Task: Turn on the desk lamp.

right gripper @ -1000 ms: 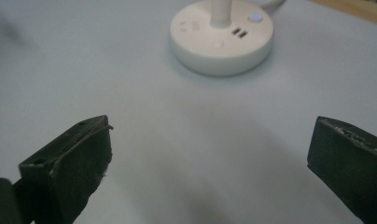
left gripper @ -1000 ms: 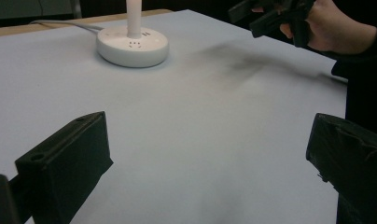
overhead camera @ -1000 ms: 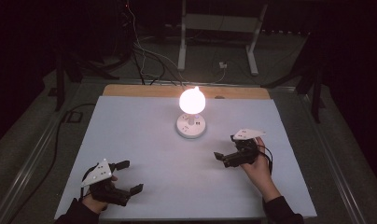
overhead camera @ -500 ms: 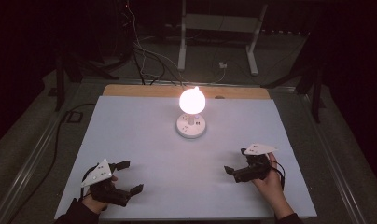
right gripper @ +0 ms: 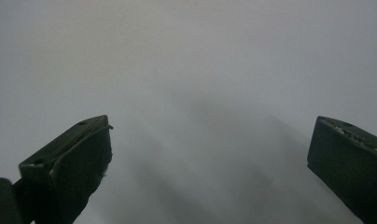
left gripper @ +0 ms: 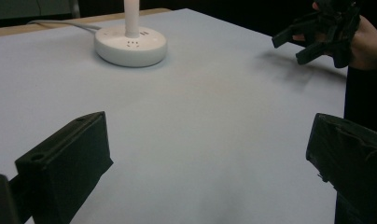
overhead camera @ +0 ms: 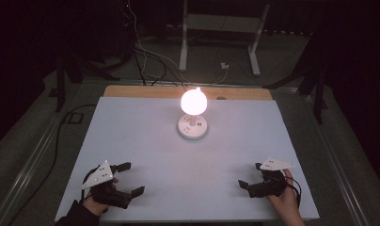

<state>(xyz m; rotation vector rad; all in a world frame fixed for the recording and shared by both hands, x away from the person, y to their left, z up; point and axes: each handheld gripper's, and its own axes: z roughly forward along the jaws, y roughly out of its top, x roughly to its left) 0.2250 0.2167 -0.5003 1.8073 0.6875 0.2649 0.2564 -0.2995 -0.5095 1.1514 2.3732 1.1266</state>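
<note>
A lit lamp (overhead camera: 193, 113) is standing upright near the desk's (overhead camera: 146, 141) far edge, apparently untouched. The left claw (overhead camera: 129, 178) and right claw (overhead camera: 250, 177) are being held wide, empty, at the near corners.

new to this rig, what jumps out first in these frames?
The lit lamp glows at the far middle of the pale table, on a round white base, in an otherwise dark room. At the near edge, the left gripper and the right gripper sit at opposite corners, both open and holding nothing.
</note>
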